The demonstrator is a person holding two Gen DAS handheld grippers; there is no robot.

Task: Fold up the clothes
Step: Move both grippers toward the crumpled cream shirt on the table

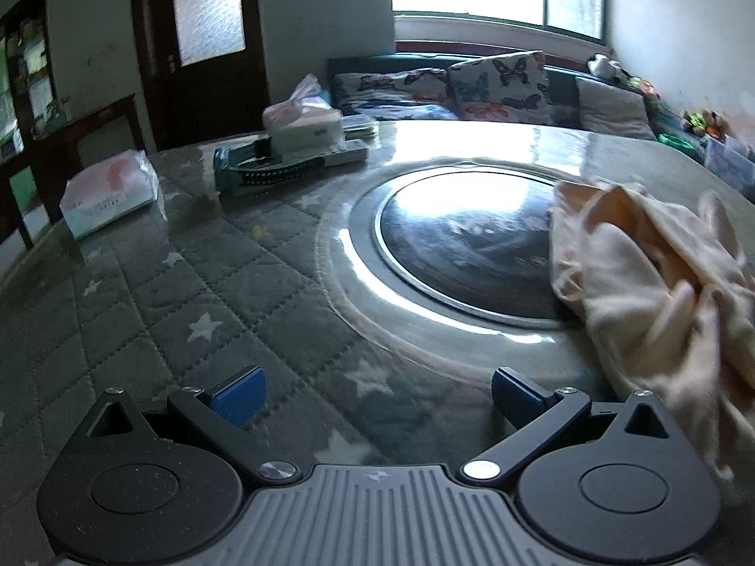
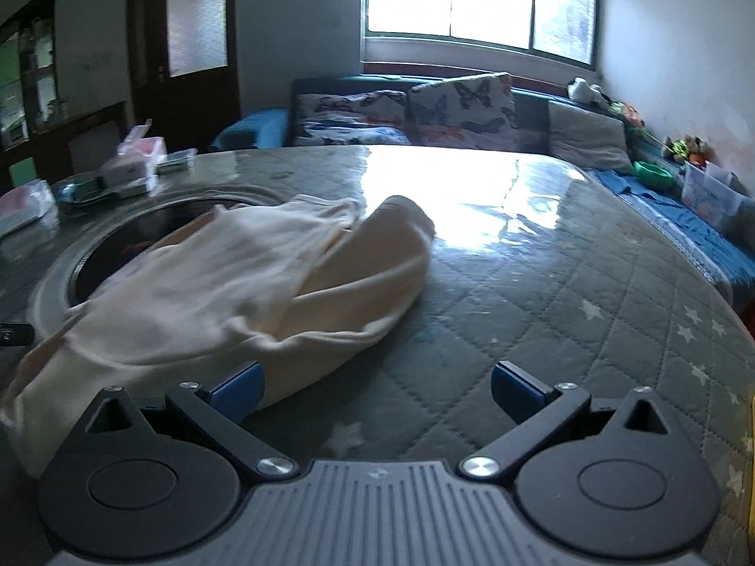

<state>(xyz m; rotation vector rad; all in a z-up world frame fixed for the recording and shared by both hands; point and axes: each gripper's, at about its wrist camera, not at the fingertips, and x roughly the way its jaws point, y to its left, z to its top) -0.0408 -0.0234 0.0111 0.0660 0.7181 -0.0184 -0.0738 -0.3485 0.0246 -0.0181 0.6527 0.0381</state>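
Observation:
A cream garment (image 1: 660, 283) lies crumpled on the table, at the right of the left wrist view. In the right wrist view the same garment (image 2: 236, 292) spreads across the left and middle, partly over the round dark inset. My left gripper (image 1: 377, 398) is open and empty above the quilted cover, to the left of the garment. My right gripper (image 2: 375, 389) is open and empty. Its left finger (image 2: 238, 394) sits at the garment's near edge, and I cannot tell if it touches.
The table has a grey quilted star cover (image 1: 188, 292) under clear plastic and a round dark inset (image 1: 462, 245). Tissue packs (image 1: 111, 193) and a tissue box on a tray (image 1: 302, 127) stand at the far left. A sofa with butterfly cushions (image 2: 462, 108) lies behind.

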